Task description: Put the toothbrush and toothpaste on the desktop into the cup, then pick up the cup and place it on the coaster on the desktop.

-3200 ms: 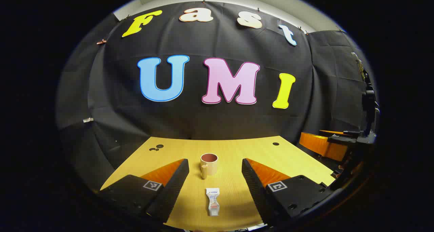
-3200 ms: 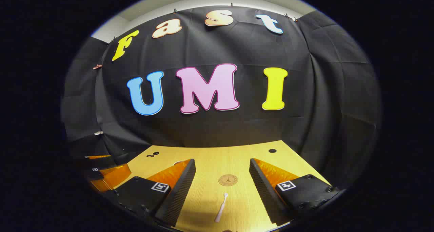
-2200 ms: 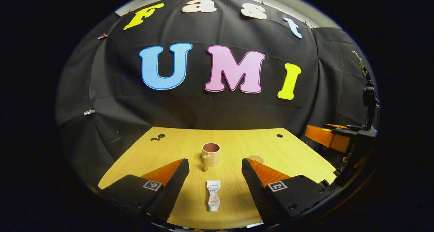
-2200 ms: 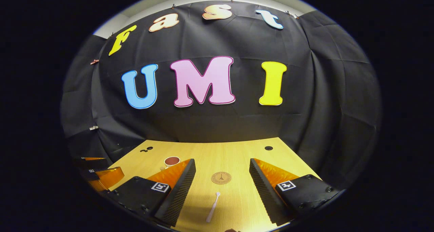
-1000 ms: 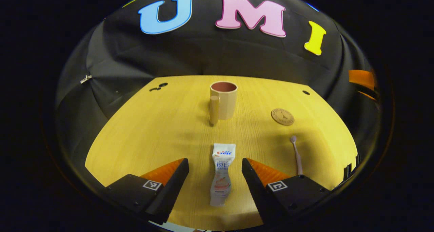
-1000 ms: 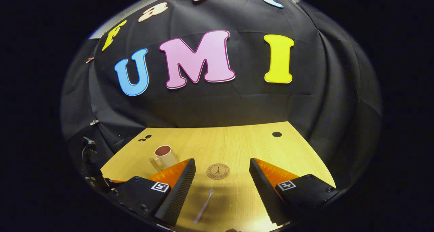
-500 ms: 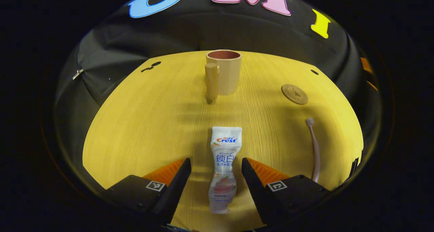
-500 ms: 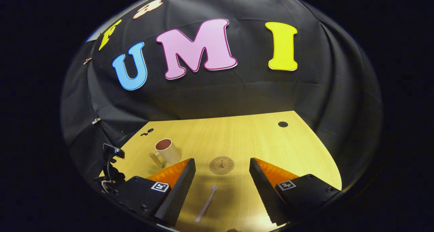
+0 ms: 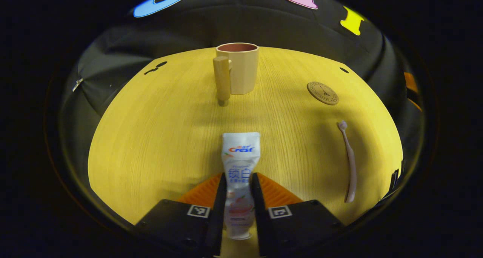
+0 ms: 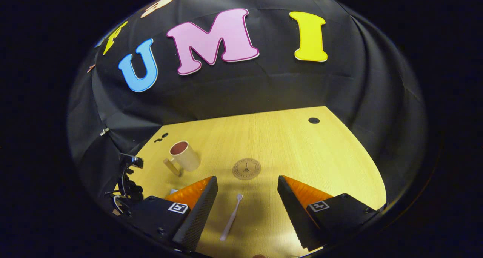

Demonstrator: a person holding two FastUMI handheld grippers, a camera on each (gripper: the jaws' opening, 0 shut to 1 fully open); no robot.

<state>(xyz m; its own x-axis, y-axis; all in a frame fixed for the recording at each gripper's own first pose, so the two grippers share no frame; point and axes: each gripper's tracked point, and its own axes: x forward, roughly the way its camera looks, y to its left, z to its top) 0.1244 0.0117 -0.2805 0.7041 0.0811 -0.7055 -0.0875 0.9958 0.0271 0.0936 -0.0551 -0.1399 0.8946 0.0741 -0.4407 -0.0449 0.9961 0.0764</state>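
The yellow wooden desk point(image 9: 158, 129) is seen carrying all the task's things. The beige cup point(image 9: 238, 71) is set upright toward the far side, its handle turned to the near side. The left hand-held gripper point(image 9: 238, 197) is closed on the toothpaste point(image 9: 240, 167), which lies flat on the desk, both fingers pressed against the tube's lower half. The right hand-held gripper point(image 10: 245, 209) is held wide open above the pink toothbrush point(image 10: 231, 216), which lies between its fingers. The round brown coaster point(image 10: 246, 168) is found just beyond the toothbrush, right of the cup.
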